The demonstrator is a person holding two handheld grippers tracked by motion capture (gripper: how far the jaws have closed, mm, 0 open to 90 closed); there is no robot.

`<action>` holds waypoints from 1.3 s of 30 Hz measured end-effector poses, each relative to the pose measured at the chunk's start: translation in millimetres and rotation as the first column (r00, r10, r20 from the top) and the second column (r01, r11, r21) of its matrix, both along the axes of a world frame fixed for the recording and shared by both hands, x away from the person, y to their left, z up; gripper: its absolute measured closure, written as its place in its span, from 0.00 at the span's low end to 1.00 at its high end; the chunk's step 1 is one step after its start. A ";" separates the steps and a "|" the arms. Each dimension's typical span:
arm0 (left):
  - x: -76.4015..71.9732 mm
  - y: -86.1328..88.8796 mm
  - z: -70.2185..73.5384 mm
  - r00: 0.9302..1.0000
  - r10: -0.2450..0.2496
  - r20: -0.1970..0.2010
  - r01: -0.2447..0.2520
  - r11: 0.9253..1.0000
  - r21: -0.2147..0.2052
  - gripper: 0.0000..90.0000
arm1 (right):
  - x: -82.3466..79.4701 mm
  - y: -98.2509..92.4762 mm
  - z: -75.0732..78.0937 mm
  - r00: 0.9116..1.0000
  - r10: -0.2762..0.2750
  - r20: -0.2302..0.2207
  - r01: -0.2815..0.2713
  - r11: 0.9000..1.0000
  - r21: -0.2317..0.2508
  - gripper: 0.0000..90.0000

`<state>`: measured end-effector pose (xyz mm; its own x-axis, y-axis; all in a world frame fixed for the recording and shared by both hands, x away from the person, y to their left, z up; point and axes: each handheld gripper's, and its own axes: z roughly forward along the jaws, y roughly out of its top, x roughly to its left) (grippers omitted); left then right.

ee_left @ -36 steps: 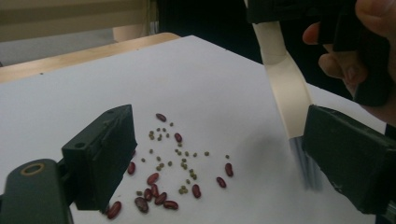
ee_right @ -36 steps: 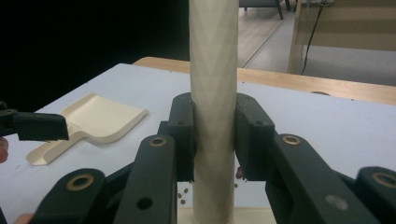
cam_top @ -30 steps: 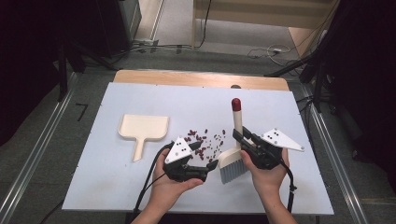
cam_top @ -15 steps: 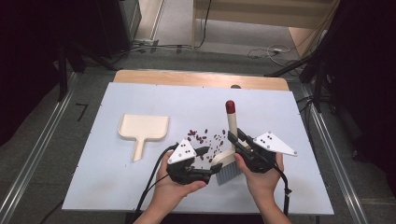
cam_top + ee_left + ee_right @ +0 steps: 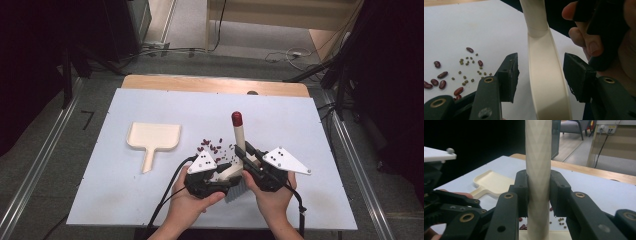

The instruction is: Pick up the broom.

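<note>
A cream brush (image 5: 240,140) with a red-tipped handle stands upright on its bristles near the table's front edge. My right gripper (image 5: 247,156) is shut on its handle (image 5: 537,157), which rises between the two pads. My left gripper (image 5: 225,175) straddles the brush's cream head (image 5: 546,75). Its jaws have just been closing, and a gap still shows on each side of the head. Red beans (image 5: 212,146) and small green beans (image 5: 466,62) lie scattered just beyond the brush. A cream dustpan (image 5: 152,137) lies flat to the left.
The white table top (image 5: 125,200) has a wooden strip (image 5: 215,84) along its far edge. Metal rails run down both sides of the table. Cables trail from both grippers over the near edge.
My right gripper has carried the brush left, up to the left gripper. The left jaws have narrowed around the brush head. The dustpan and beans have stayed put.
</note>
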<state>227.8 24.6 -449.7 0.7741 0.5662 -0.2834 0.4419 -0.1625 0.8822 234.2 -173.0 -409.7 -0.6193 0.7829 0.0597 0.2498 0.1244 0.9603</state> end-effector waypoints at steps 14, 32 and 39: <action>1.0 5.7 2.0 0.999 0.010 -0.037 -0.010 1.000 -0.008 0.75 | -7.9 6.2 -1.4 1.000 -0.006 0.026 0.005 1.000 0.030 0.77; 9.5 28.0 3.5 1.000 -0.010 0.013 0.010 0.999 0.036 0.76 | 5.9 -5.1 14.3 0.970 0.240 -0.027 -0.240 0.971 0.006 0.41; 12.3 45.1 6.6 0.997 -0.056 0.056 0.053 0.997 0.051 0.76 | 19.9 -25.7 18.6 0.950 0.310 -0.040 -0.313 0.948 -0.067 0.34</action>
<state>240.1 69.6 -443.1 0.8184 0.5350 -0.2098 0.3797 -0.2293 0.8963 254.1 -198.7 -391.1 -0.8318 0.5541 0.0319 0.2150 0.2687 0.9389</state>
